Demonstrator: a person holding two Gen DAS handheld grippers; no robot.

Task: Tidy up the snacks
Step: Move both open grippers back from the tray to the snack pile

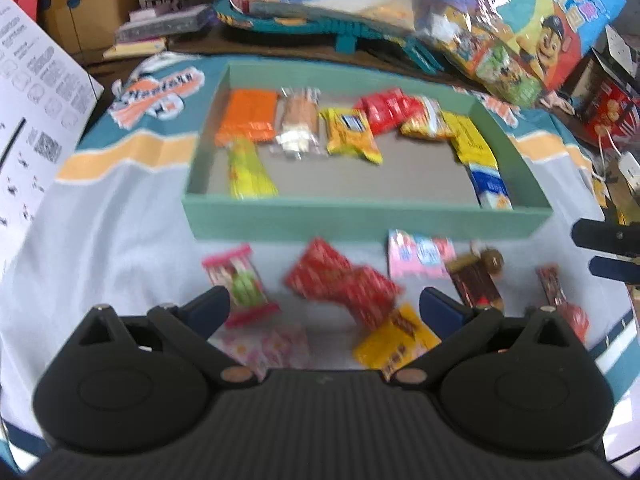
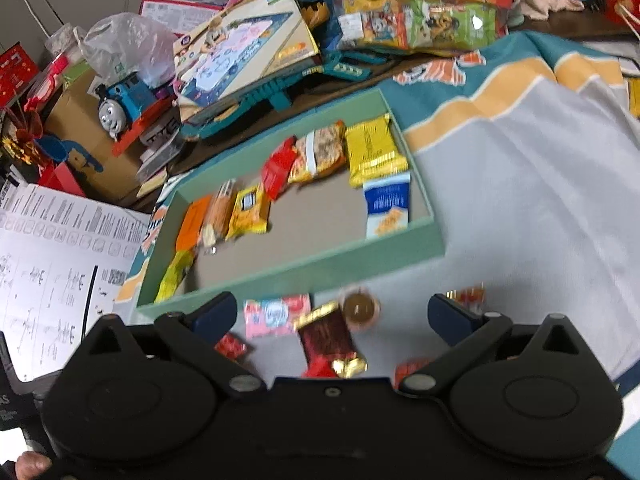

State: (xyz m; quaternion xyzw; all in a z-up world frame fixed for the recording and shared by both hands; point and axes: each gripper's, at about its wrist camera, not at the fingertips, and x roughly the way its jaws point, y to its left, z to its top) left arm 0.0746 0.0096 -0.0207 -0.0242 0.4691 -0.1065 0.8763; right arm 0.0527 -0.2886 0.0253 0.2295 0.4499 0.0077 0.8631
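A shallow green box [image 1: 360,220] [image 2: 304,272] holds several snack packets: orange, yellow, red and blue-white ones. Loose snacks lie on the cloth in front of it: a red packet [image 1: 344,284], a pink-green packet [image 1: 244,284], a yellow packet [image 1: 392,344], a pink packet [image 1: 418,254] [image 2: 276,316], a dark red bar [image 1: 476,284] [image 2: 328,340] and a round gold sweet [image 2: 360,308]. My left gripper [image 1: 324,308] hangs open above the red packet, holding nothing. My right gripper [image 2: 332,314] is open above the dark red bar and pink packet, also without a hold. Its fingers [image 1: 600,236] show at the left wrist view's right edge.
Toys, a blue toy train [image 2: 124,100], picture boxes [image 2: 248,52] and bags are piled behind the green box. A white printed sheet [image 2: 52,264] lies to the left. The cloth [image 2: 540,200] to the right of the box is grey with orange and teal bands.
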